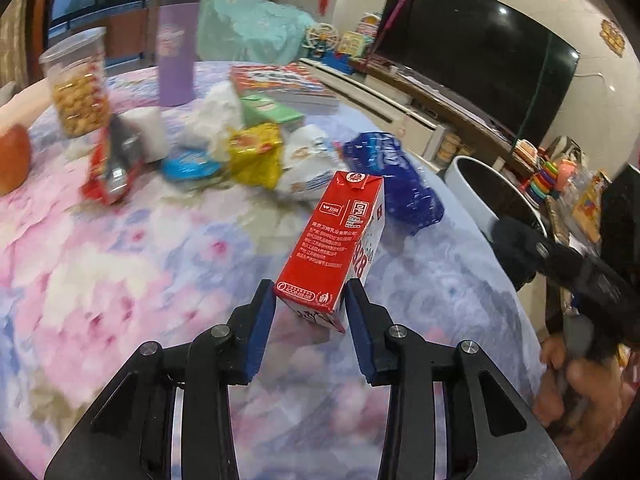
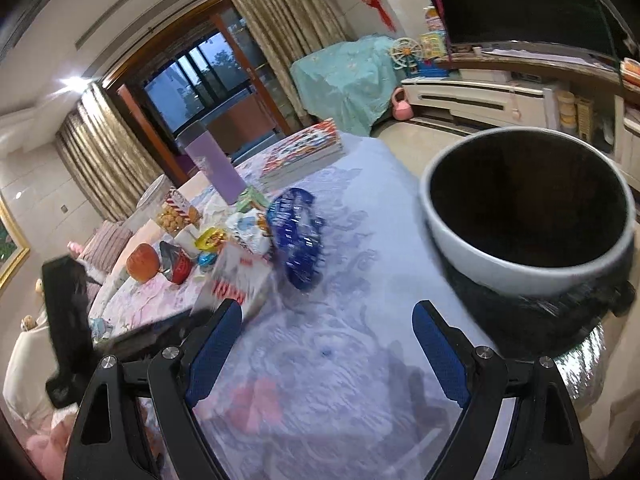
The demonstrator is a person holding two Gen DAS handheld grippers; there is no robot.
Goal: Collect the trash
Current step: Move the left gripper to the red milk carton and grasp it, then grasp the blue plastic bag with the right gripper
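Observation:
My left gripper (image 1: 310,300) is shut on a red and white milk carton (image 1: 334,240) and holds it above the floral tablecloth (image 1: 120,260). The carton shows blurred in the right wrist view (image 2: 236,276). A crumpled blue wrapper (image 1: 396,180) lies just beyond it; it also shows in the right wrist view (image 2: 298,236). Yellow (image 1: 256,154), white (image 1: 308,164) and light-blue (image 1: 188,166) wrappers lie further back. My right gripper (image 2: 326,320) is open and empty over the table edge. A white trash bin (image 2: 524,208) with a dark inside stands beside the table, right of it; it also shows in the left wrist view (image 1: 480,188).
A snack jar (image 1: 80,84), purple tumbler (image 1: 176,44), an apple (image 1: 12,160), a red packet (image 1: 112,168), a green box (image 1: 272,110) and a stack of books (image 1: 284,80) stand on the table. A TV (image 1: 480,48) and cabinet stand at the right.

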